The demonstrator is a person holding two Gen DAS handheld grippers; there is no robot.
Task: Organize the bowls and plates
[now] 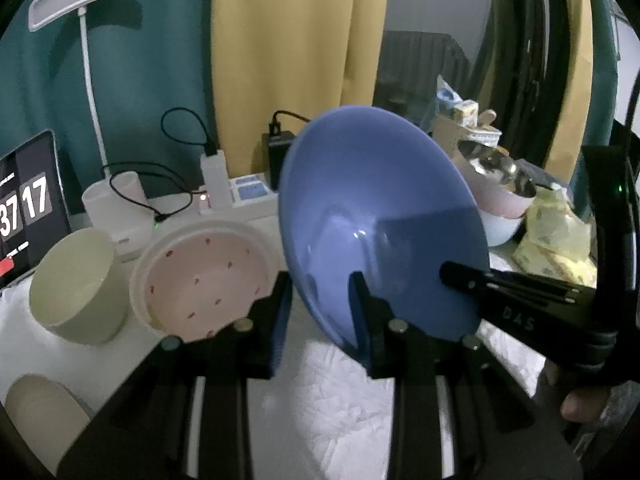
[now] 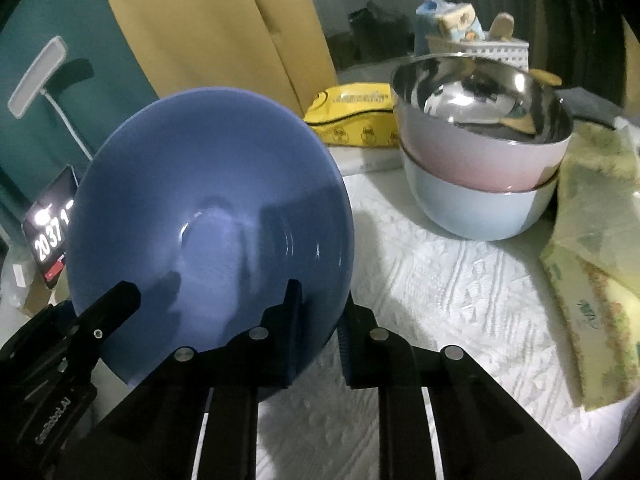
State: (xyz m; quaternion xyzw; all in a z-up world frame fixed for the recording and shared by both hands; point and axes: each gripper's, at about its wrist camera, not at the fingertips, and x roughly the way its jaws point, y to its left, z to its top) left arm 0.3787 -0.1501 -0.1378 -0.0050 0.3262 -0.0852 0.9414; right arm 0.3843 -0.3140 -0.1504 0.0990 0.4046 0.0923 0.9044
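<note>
A blue bowl (image 1: 380,220) is held tilted on edge above the white cloth. My left gripper (image 1: 322,300) is shut on its lower rim, one finger inside and one behind. My right gripper (image 2: 320,312) is shut on the same blue bowl (image 2: 208,232), pinching its rim from the other side; it shows in the left wrist view (image 1: 500,292) at the right. A pink dotted bowl (image 1: 204,276) sits nested in a white bowl, left of the blue one. A cream bowl (image 1: 76,280) stands further left.
A steel-lined pink bowl (image 2: 480,120) is stacked in a pale blue bowl (image 2: 476,204) at the back right. Yellow packets (image 2: 596,280) lie at the right. A tablet with a clock (image 1: 24,208), a lamp base (image 1: 120,204), power strip (image 1: 248,196) and cables line the back.
</note>
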